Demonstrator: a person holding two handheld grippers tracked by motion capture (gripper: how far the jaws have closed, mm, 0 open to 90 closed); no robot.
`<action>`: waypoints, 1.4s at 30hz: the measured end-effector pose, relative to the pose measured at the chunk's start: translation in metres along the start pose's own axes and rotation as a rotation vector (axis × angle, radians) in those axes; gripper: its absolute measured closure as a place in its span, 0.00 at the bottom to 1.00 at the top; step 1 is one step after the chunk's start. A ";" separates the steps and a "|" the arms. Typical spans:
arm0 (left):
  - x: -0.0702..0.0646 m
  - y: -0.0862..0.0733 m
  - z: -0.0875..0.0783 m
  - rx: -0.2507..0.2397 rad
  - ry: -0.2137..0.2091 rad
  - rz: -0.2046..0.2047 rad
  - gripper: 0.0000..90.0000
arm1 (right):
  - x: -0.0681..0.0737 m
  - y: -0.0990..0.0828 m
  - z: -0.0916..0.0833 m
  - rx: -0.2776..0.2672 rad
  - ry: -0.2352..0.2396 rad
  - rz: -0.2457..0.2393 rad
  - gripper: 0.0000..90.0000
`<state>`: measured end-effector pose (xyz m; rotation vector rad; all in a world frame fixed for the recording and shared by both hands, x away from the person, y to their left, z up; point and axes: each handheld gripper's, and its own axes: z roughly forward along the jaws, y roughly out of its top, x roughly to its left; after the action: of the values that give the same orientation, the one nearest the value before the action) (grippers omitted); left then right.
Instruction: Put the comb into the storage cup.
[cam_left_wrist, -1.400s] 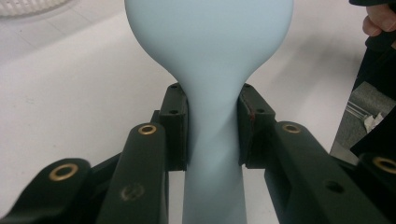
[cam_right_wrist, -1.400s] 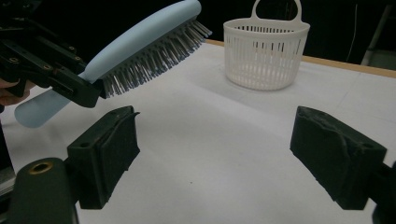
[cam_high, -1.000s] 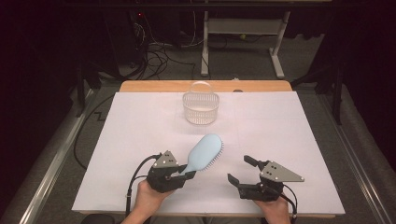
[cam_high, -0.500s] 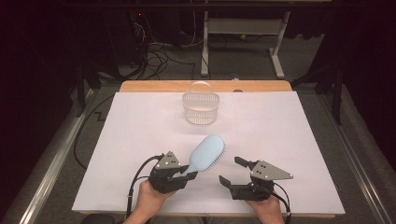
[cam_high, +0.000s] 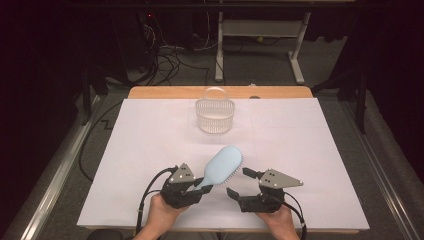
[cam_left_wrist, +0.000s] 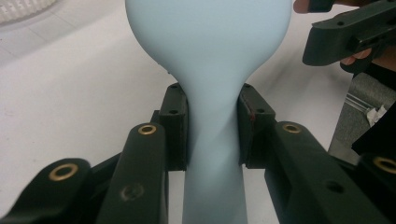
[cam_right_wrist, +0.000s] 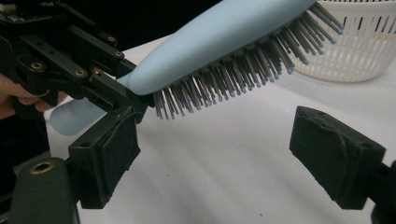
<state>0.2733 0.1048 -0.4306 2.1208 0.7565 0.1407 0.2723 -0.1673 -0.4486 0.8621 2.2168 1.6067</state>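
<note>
Hairbrush (cam_high: 224, 166), low in the frame's centre, is lifted off the worktop (cam_high: 150, 150), its handle pinched by the left tongs (cam_high: 196, 187). The right tongs (cam_high: 239, 182) gape wide beside it; the basket (cam_high: 215, 115) above waits, probably its destination.

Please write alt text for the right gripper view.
A light blue hairbrush, bristles down, is held above the white table by the left gripper. The right gripper has open jaws below it; a white basket stands behind.
</note>
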 end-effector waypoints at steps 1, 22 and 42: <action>0.000 0.000 0.000 0.001 0.001 0.002 0.75 | 0.000 0.000 0.001 -0.002 0.004 0.005 0.18; -0.007 0.001 0.003 0.011 0.015 0.044 0.75 | 0.002 0.011 0.018 0.029 0.052 0.040 0.19; -0.013 0.001 0.004 0.011 0.026 0.076 0.75 | 0.001 0.019 0.028 0.060 0.099 0.081 0.20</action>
<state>0.2654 0.0940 -0.4302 2.1632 0.6936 0.2055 0.2921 -0.1412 -0.4408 0.9192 2.3365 1.6606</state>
